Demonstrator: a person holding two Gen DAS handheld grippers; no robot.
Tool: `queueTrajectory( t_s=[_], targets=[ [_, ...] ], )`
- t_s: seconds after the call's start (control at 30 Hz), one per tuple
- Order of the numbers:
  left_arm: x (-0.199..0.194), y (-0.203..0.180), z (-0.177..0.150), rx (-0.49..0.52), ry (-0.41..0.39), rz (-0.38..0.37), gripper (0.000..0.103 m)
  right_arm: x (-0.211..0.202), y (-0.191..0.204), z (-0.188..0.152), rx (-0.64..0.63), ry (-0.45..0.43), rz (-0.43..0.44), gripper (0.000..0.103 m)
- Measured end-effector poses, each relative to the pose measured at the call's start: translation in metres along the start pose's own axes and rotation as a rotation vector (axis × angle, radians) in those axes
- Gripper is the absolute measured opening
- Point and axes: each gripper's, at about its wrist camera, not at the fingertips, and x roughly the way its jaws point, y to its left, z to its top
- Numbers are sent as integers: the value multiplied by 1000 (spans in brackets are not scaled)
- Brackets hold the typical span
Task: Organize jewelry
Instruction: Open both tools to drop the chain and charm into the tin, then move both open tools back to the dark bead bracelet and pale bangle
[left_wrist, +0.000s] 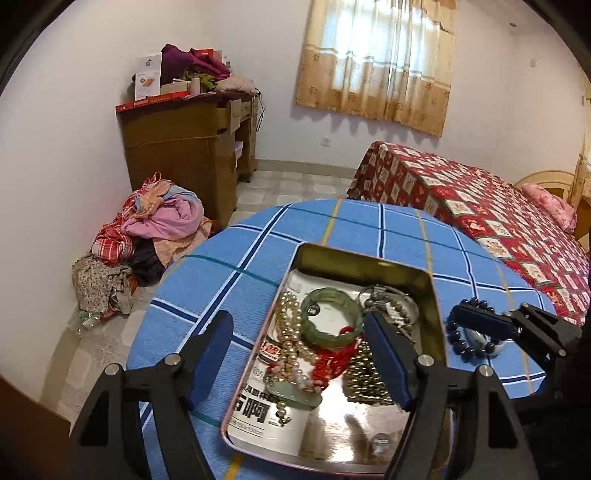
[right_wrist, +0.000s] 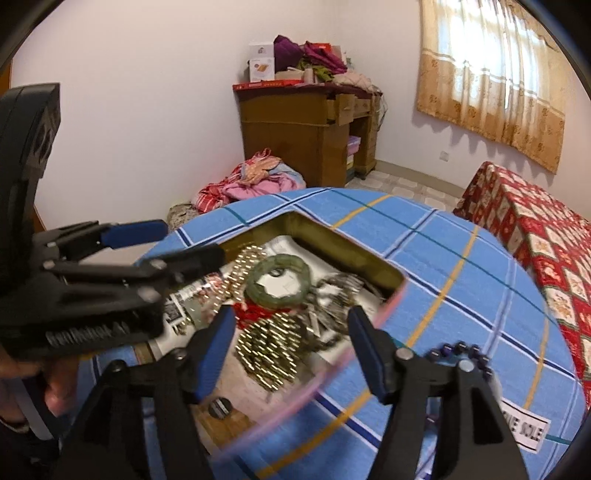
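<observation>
A shallow rectangular metal tin (left_wrist: 437, 325) with a gold inner wall and a pink rim lies on the round bench (left_wrist: 229, 280), which is covered in a blue checked cloth. The tin's long axis runs from near to far in the left wrist view, tilting slightly rightward as it recedes.

Inside, on printed paper, a translucent green jade bangle (left_wrist: 331, 316) lies flat in the far half. A white pearl strand (left_wrist: 291, 332) trails along the left side, running near to far, and ends near a pale green pendant (left_wrist: 295, 394). A red beaded piece (left_wrist: 330, 360) sits just near of the bangle, a heap of small gold beads (left_wrist: 364, 376) lies to its right, and a tangle of grey beads (left_wrist: 391, 301) fills the far right corner.

Outside the tin, just beside its right wall, a dark blue bead bracelet (left_wrist: 469, 328) lies on the cloth.

The left gripper (left_wrist: 299, 354) hovers above the tin, jaws spread wide apart and holding nothing. The right gripper (right_wrist: 291, 354) sits over the tin's right side, jaws likewise wide and empty; its view is blurred by motion. In the left wrist view one of its fingers overlaps the dark bracelet, though contact cannot be told.
</observation>
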Motion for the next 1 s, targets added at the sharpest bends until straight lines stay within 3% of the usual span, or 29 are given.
queueTrajectory(
  t_s=[0.33, 0.53, 0.7, 1.0],
  targets=[
    [0, -64, 2, 49, -3, -39, 74, -43, -85, -41, 154, 13, -206, 76],
    [14, -128, -6, 156, 26, -81, 74, -59, -128, -68, 254, 40, -376, 79],
    [28, -173, -10, 225, 57, -125, 74, -64, -146, -75, 318, 52, -409, 80],
    [58, -200, -23, 274, 112, -121, 74, -63, -162, -81, 360, 69, -444, 83]
  ],
)
